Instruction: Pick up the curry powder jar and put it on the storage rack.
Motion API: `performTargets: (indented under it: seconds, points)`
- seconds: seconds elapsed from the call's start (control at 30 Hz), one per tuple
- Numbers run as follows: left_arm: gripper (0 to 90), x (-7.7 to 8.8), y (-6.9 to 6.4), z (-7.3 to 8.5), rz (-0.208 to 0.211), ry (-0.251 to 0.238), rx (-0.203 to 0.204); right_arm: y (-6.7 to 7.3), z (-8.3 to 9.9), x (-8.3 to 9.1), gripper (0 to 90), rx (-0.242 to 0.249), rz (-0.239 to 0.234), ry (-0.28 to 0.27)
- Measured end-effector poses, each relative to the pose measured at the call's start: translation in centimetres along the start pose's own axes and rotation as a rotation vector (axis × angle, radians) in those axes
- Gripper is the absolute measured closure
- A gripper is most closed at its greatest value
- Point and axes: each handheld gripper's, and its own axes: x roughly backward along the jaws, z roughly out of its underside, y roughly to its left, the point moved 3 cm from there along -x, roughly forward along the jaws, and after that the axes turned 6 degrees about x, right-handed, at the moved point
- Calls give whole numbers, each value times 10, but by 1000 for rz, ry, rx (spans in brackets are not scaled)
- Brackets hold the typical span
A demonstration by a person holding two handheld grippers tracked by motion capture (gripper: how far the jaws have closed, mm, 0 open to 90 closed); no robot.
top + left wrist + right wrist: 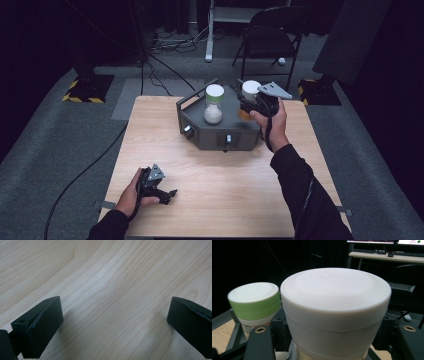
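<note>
A: Your right tool (pixel 248 106) is clamped around the white-capped jar (pixel 250 90); in the right gripper view its black jaws stand on either side of that jar (pixel 335 315), pressed in below the cap.

B: Where is the jar, then?

A: Upright, over the far right part of the dark grey scale (pixel 220 131), at the back of the tabletop (pixel 210 200). Whether its base touches the scale I cannot tell.

B: And what is next to it?

A: A green-capped jar (pixel 214 104) with white powder in it stands on the scale, just to the left of yours and apart from it. The right gripper view shows it (pixel 255 305) beside your jar too.

B: My other hand?

A: Your left tool (pixel 167 195) rests near the front left of the tabletop, well apart from the scale. Its jaws stand wide apart with only bare wood (pixel 112 290) between them.
</note>
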Motion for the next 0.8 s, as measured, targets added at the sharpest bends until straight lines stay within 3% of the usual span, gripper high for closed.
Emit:
performTargets:
  seconds: [0.8]
  points:
    - [3, 0, 1, 0, 3, -1, -4, 3, 14, -21, 331, -14, 19, 49]
